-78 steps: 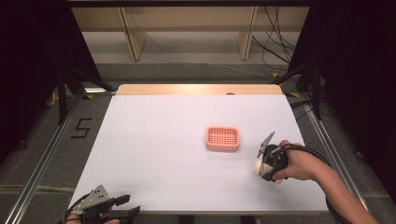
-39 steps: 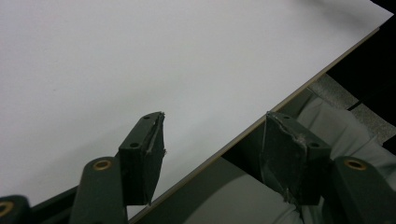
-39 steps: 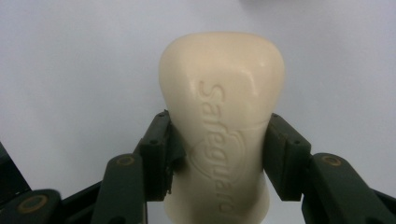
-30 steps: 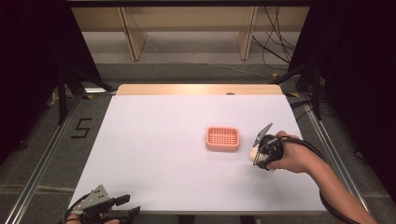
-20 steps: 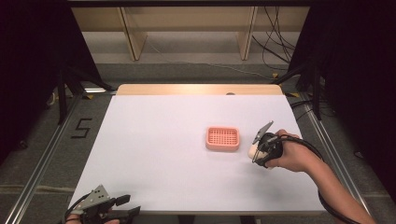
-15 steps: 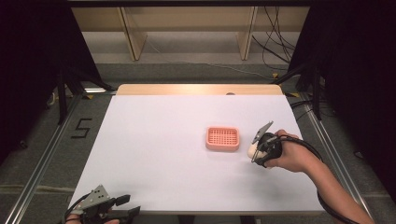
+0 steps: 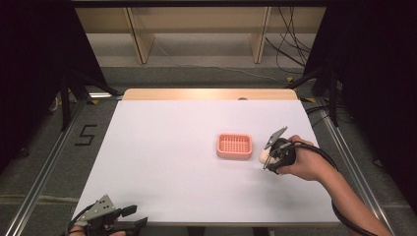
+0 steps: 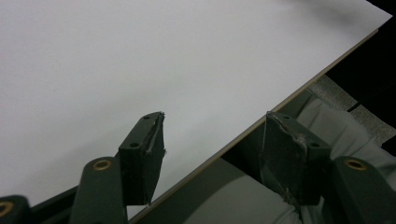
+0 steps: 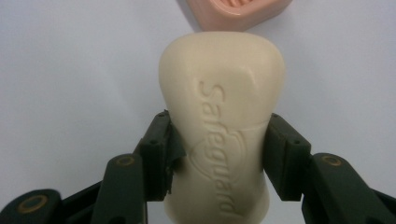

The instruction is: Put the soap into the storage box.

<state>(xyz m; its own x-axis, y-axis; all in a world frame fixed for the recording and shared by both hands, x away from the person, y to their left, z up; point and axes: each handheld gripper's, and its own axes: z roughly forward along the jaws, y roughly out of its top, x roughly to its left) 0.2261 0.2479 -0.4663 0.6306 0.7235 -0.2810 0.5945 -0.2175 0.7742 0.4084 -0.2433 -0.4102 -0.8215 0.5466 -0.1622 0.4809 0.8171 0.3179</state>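
A cream bar of soap [image 9: 222, 126] with raised lettering is clamped between the jaws of my right gripper [image 9: 217, 140], which is shut on it. In the high view the soap [image 7: 265, 155] and right gripper [image 7: 269, 156] hang just right of a pink slatted soap dish [image 7: 234, 145] on the white table; the dish's near rim [image 9: 233, 11] lies just beyond the soap. My left gripper [image 7: 130, 219] rests at the table's front left corner, open, with nothing between its pads [image 8: 144, 149].
The white table top [image 7: 162, 147] has a wooden strip along its far edge [image 7: 206, 93]. Its front edge [image 8: 261, 123] crosses the left gripper view, with grey cloth below. Metal rails, cables and shelving surround the table.
My right gripper has carried the soap up and to the left, from the table's right side to just beside the dish. The left gripper has stayed put.
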